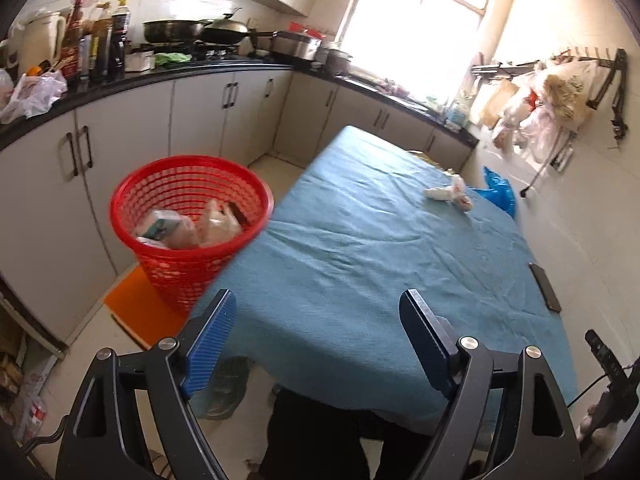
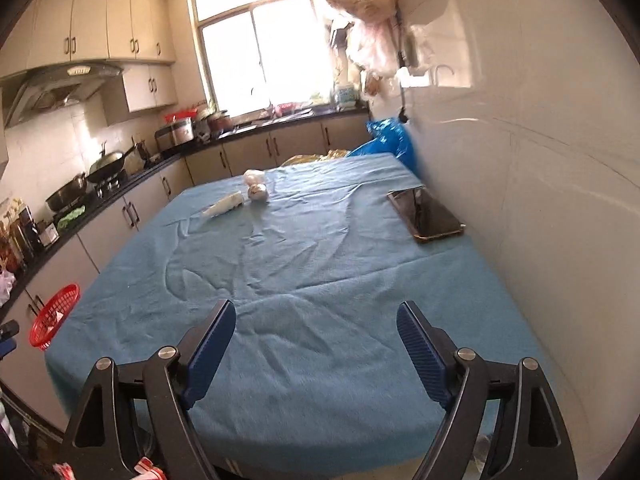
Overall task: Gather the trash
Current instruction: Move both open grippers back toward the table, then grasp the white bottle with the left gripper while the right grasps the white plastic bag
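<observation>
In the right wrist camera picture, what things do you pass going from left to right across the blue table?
Red plastic mesh basket → white crumpled wrapper → round crumpled paper ball → flat dark tablet.

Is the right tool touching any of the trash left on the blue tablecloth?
Apart. The right wrist view shows the right tool open over bare tablecloth, with the white trash pieces lying far off near the table's far end.

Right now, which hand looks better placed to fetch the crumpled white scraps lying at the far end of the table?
Probably the right gripper: open, above the blue tablecloth, pointing toward the scraps. The left gripper, also open, hangs at the table's edge beside the red basket.
</observation>
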Tool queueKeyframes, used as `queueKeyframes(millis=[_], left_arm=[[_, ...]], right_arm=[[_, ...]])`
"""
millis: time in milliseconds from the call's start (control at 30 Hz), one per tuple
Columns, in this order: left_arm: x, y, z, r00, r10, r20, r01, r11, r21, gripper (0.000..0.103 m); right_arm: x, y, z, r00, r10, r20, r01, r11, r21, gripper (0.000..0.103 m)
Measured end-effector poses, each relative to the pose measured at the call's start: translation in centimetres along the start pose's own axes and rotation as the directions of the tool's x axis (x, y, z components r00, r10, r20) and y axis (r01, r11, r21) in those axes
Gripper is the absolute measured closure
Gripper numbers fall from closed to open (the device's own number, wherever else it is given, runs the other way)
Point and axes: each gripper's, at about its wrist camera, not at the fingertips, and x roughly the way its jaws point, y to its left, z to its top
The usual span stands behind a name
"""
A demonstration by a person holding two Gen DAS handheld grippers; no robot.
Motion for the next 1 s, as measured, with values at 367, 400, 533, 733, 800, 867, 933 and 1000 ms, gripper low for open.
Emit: queueKeyframes(millis=[367,400,533,733,800,867,933,1000], left_arm=[[2.2,-2.0,1.3,0.998,0.032,-0.051,-0.027,0.996,0.079,0.02],[2.7,-2.8,1.5,0.998,0.027,-0.056,-0.021,0.994,0.106,0.02],[6.7,-6.9,1.9,0.993,-0.002,-0.116,0.028,0.974,0.225,0.02],[13.6,-12.6,2.7,0.975,-0.054,-0.217,0.126,0.934,0.334,0.02],[15.9,-14.4,3.1,0.972,-0.05,-0.23,0.134,0.922,0.363,0.02],[17.4,-15.4,3.2,0.966,-0.057,-0.253,0.15,0.918,0.368,0.02],[19.0,-16.0,3.3,0.956,-0.065,-0.286,0.17,0.919,0.357,0.02],[20.2,-16.3,3.3,0.947,-0.072,-0.313,0.184,0.921,0.343,0.02]], right_arm=[[8.0,0.6,7.9,0.992,0.082,-0.093,-0.071,0.991,0.111,0.017],[8.8,0.8,8.2,0.99,0.091,-0.108,-0.078,0.99,0.116,0.017],[12.7,2.4,9.1,0.978,0.098,-0.186,-0.084,0.993,0.08,0.018],[19.4,4.7,11.1,0.96,0.103,-0.262,-0.104,0.995,0.012,0.018],[22.1,5.4,11.9,0.952,0.108,-0.285,-0.111,0.994,0.006,0.018],[25.2,6.0,12.9,0.945,0.115,-0.305,-0.119,0.993,0.003,0.019],[27.9,6.8,13.9,0.943,0.112,-0.313,-0.119,0.993,-0.004,0.019],[30.9,7.7,15.1,0.943,0.101,-0.318,-0.113,0.993,-0.018,0.02]])
